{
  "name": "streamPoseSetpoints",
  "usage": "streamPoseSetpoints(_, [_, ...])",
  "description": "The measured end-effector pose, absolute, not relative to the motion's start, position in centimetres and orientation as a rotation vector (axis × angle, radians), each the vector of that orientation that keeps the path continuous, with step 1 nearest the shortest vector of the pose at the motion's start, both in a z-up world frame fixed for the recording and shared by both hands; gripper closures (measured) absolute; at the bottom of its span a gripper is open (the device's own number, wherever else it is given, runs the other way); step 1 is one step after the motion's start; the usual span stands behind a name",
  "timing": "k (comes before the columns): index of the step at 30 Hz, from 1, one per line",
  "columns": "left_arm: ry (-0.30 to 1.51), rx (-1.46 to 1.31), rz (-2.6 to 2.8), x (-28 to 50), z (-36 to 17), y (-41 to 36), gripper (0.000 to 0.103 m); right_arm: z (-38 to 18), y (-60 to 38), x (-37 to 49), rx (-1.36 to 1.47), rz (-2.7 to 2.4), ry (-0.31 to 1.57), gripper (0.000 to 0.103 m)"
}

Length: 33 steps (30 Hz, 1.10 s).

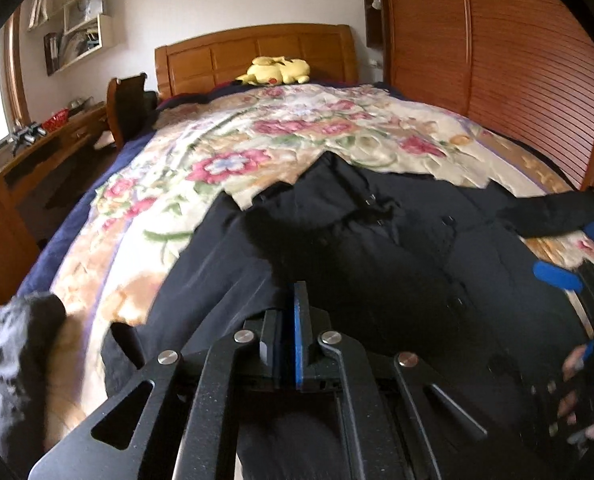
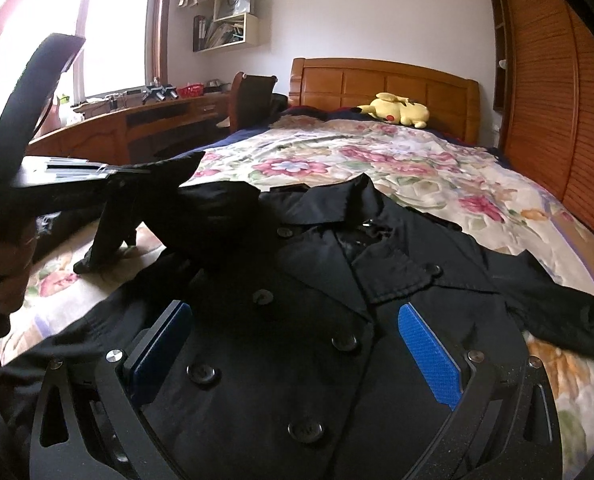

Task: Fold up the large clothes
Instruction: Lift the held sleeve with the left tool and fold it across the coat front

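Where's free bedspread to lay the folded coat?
Free: floral bedspread between the coat collar and the yellow plush at the headboard; also the strip toward the wardrobe. Crowded: near edge, under coat, sleeves and both tools.

your left gripper (image 1: pixel 293 320) hangs over the black coat (image 1: pixel 377 240) spread on the floral bedspread (image 1: pixel 257 140), its blue-padded jaws pressed together. your right gripper's blue pad (image 1: pixel 557 276) shows at the frame's right edge; a yellow plush toy (image 1: pixel 275 70) lies by the headboard (image 1: pixel 257 52).

Black tongs (image 2: pixel 297 354), blue pads (image 2: pixel 431 358), silver screws
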<state>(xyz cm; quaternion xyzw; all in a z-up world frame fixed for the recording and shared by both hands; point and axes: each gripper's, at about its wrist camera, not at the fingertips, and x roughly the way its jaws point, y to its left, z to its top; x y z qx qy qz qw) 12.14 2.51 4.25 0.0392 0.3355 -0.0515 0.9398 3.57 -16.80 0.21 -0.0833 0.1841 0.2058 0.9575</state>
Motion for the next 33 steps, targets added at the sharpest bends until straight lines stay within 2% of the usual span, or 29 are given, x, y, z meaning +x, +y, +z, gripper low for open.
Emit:
streamPoseSetpoints(2, [0.695, 0.073, -0.123, 11.3, 3.9, 2.8, 0.091, 0.3, -17.0, 3.5, -0.175, 0.417, 0.376, 0.0])
streamPoseSetpoints(4, [0.696, 0.074, -0.128, 10.4, 3.8, 2.8, 0.076, 0.3, -17.1, 3.1, -0.18, 0.418, 0.375, 0.0])
streamPoseSetpoints(6, [0.689, 0.073, -0.132, 9.4, 3.7, 3.0, 0.065, 0.3, -17.3, 3.1, -0.184, 0.418, 0.373, 0.0])
streamPoseSetpoints(9, [0.686, 0.066, -0.137, 7.9, 3.7, 3.9, 0.061, 0.4, -17.4, 3.2, -0.191, 0.415, 0.375, 0.0])
streamPoseSetpoints(11, [0.684, 0.069, -0.128, 7.5, 3.5, 4.4, 0.053, 0.3, -17.5, 3.3, -0.195, 0.412, 0.376, 0.0])
streamPoseSetpoints(13, [0.679, 0.071, -0.11, 7.1, 3.2, 5.2, 0.036, 0.2, -17.5, 3.2, -0.199, 0.408, 0.377, 0.0])
streamPoseSetpoints(15, [0.681, 0.067, -0.086, 7.0, 2.6, 6.3, 0.028, 0.1, -17.4, 3.1, -0.205, 0.408, 0.377, 0.0])
streamPoseSetpoints(25, [0.796, 0.034, 0.056, 8.6, -2.3, 12.7, 0.028, -0.2, -17.1, 2.7, -0.232, 0.413, 0.38, 0.0])
streamPoseSetpoints(33, [0.836, -0.059, 0.14, 9.9, -4.0, 16.8, 0.028, -0.2, -17.0, 2.8, -0.238, 0.418, 0.391, 0.0])
